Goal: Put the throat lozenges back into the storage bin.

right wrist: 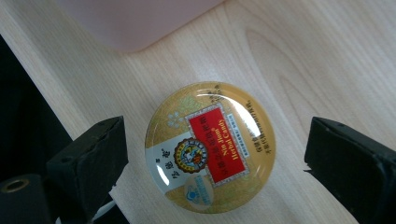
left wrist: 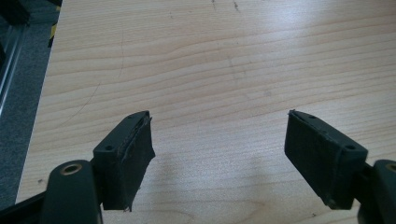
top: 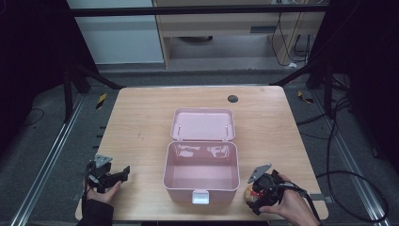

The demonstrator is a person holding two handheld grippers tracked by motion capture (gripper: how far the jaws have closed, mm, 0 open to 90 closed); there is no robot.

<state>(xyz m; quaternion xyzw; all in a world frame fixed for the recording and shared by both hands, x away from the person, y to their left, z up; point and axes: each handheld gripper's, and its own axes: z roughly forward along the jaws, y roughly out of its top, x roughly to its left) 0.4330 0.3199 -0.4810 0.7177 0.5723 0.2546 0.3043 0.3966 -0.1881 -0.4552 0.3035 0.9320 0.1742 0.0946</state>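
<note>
A pink box (top: pixel 201 173) stands open in the middle of the table, its lid (top: pixel 203 124) laid back flat behind it and a white latch at its front. A round gold tin (right wrist: pixel 210 145) with a red and white label lies on the wood near the box's front right corner (right wrist: pixel 135 28). My right gripper (right wrist: pixel 212 158) hovers over the tin, open, one jaw on each side of it with gaps. From above, the tin (top: pixel 248 194) peeks out beside my right gripper (top: pixel 264 190). My left gripper (left wrist: pixel 219 154) is open over bare wood at the front left (top: pixel 110 178).
The wooden table (top: pixel 141 122) has a dark round grommet (top: pixel 233 98) near its back edge. The front edge lies close below both hands. Metal rails, cables and a dark floor surround the table.
</note>
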